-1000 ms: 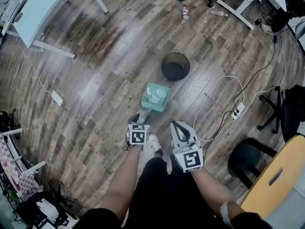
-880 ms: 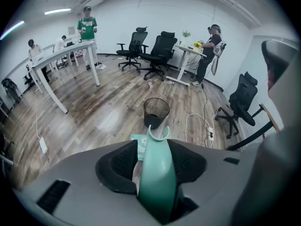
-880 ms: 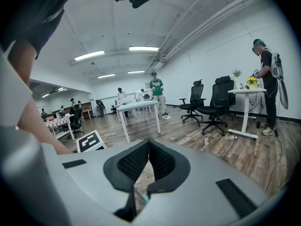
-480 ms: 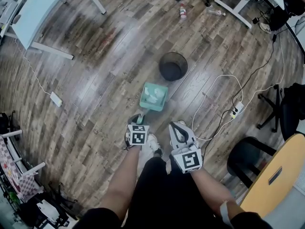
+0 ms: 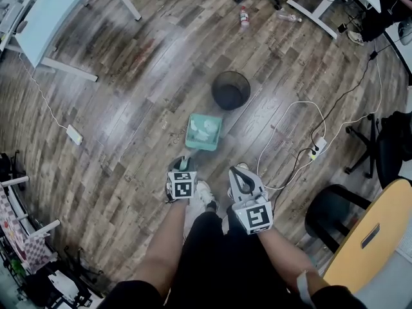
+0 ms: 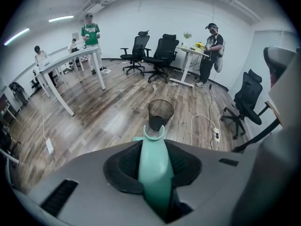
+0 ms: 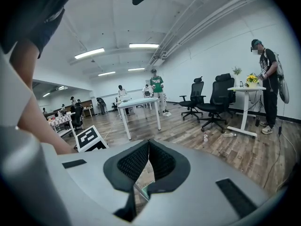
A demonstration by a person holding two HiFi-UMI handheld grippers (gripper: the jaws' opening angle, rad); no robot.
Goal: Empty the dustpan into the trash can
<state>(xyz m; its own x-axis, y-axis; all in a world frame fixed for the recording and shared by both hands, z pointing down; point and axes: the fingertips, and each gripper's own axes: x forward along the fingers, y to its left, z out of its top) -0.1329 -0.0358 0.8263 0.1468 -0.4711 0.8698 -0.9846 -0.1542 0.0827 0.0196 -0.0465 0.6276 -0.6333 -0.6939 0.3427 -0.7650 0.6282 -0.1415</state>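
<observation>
In the head view the left gripper (image 5: 185, 166) points down to the wooden floor (image 5: 129, 108). The mint-green handle (image 5: 187, 160) of the dustpan (image 5: 190, 132) goes into its jaws. The dustpan lies on the floor just beyond this gripper, with white scraps (image 5: 205, 132) inside it. The black trash can (image 5: 230, 90) stands upright a little farther and slightly to the right, near the dustpan but not touching it. The right gripper (image 5: 239, 174) is just to the right of the left one, apart from the dustpan. Farther right a white power strip (image 5: 314, 151) lies on the floor.

In the left gripper view the jaws have just been closing. They now stand narrow, with the two black pads pressed on the handle (image 6: 155, 173), one on each side. Beyond the far end of the handle is the trash can (image 6: 161, 114), open at the top.

In the right gripper view the jaws of the right gripper (image 7: 148, 146) meet at their tips. Lower between the pads there is only a thin slit, and the floor is seen through it. Nothing is between them. At the left is the person's forearm (image 7: 33, 121), and a white bench (image 7: 136, 102) stands far behind.
</observation>
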